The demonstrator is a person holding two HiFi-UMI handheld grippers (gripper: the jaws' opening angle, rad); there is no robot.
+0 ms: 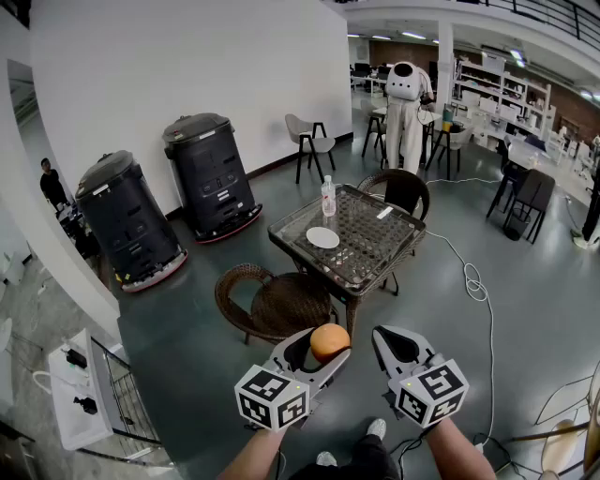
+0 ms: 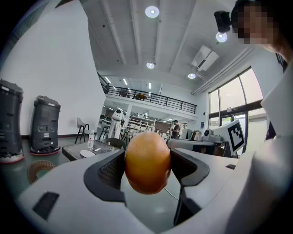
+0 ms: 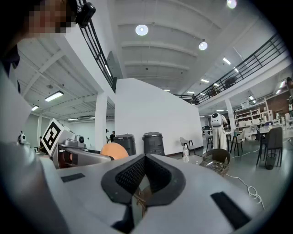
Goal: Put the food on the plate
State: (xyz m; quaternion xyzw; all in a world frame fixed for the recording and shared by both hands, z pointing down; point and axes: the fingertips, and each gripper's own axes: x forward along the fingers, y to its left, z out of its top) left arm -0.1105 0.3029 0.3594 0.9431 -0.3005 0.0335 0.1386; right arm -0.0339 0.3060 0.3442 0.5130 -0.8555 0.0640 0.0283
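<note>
Round ceiling lights (image 2: 152, 11) brighten the hall evenly; shadows stay soft. Fisheye bending curves edges, and corners darken.

Smooth-skinned fruit (image 1: 329, 341), wicker chair (image 1: 272, 305), glass-topped table (image 1: 370, 248)

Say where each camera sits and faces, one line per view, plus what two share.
Head view: on the head, looking steeply down at table and plate; both forearms, left gripper and right gripper show.
Left gripper view: on the left gripper, looking along jaws clamped on the orange; the person's torso shows right.
Right gripper view: on the right gripper, looking along shut jaws toward the table.
Shared: both gripper views show orange and table.
</note>
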